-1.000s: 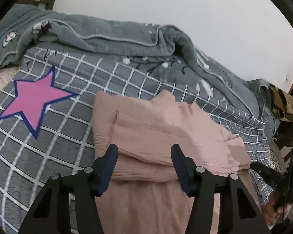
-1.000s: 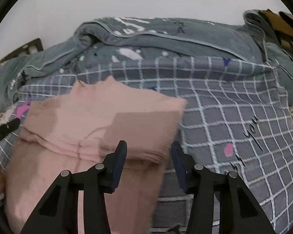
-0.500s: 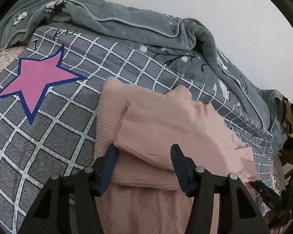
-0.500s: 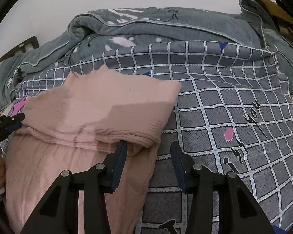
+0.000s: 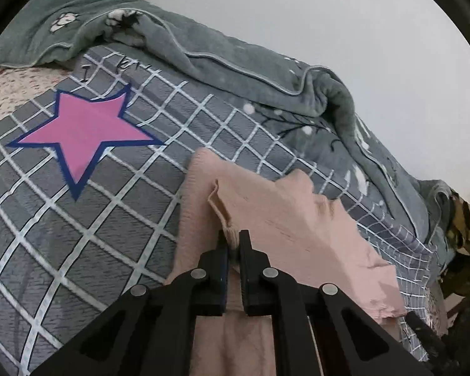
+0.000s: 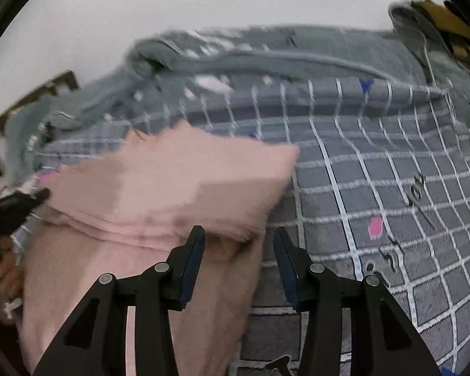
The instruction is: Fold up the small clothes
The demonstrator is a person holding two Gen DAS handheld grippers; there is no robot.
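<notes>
A pale pink garment [image 5: 285, 219] lies partly folded on a grey checked bedsheet [image 5: 78, 235]. My left gripper [image 5: 232, 239] is shut on the near left edge of the folded upper layer, which bunches up between the fingers. In the right wrist view the same garment [image 6: 172, 181] fills the left half, blurred by motion. My right gripper [image 6: 238, 235] is open, its fingers straddling the folded layer's near right edge without closing on it. The left gripper's tip [image 6: 31, 199] shows at the far left.
A grey-green blanket [image 5: 235, 72] is heaped along the wall behind the sheet. A pink star [image 5: 84, 128] is printed on the sheet left of the garment. A brown patterned cloth [image 5: 467, 228] hangs at the far right. A wooden headboard [image 6: 31, 100] stands at the left.
My left gripper has closed on the edge of the garment's folded layer, which now lifts and puckers. My right gripper has stayed open and moved a little, blurring its view.
</notes>
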